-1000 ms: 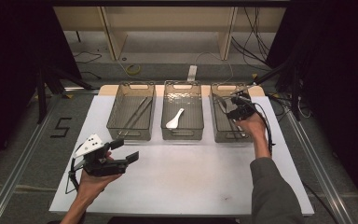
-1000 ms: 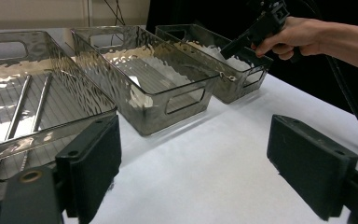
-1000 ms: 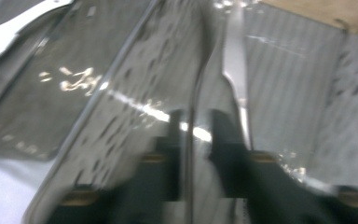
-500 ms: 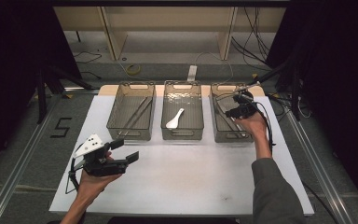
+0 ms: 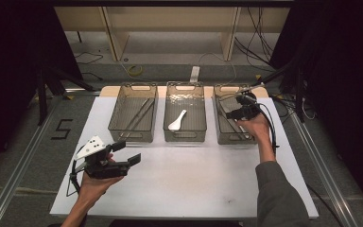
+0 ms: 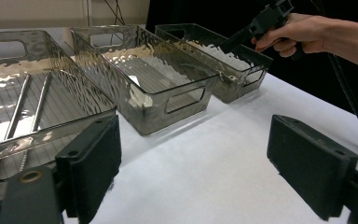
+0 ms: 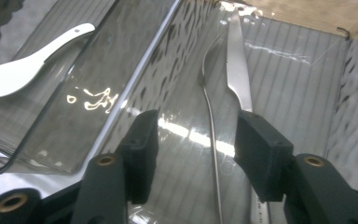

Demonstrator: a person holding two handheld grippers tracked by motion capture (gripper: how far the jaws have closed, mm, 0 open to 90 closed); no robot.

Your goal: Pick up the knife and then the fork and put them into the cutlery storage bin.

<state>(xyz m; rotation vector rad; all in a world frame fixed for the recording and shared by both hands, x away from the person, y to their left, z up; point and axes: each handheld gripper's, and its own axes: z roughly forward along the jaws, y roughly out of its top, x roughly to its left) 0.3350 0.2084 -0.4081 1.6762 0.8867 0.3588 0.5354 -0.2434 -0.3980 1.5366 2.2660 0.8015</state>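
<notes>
Spreading apart just now, the jaws of my right tool [image 7: 193, 154] stand released with a fork [image 7: 209, 116] lying loose between them on the floor of the right-hand bin [image 5: 224, 135], so I judge it dropped off there. Beside it lies a knife [image 7: 237, 65], partly behind the right jaw; my left tool [image 5: 123, 161] hovers open over the bench [image 5: 194, 189]

This is a lab recording station, not a kitchen. A white table [image 5: 184, 184] stands between aluminium rails [image 5: 14, 184] on grey carpet, black curtains [image 5: 19, 42] hang on both sides of it, loose cables [image 5: 260, 28] trail behind it, and a taped "5" [image 5: 62, 129] marks the floor to its left.
</notes>
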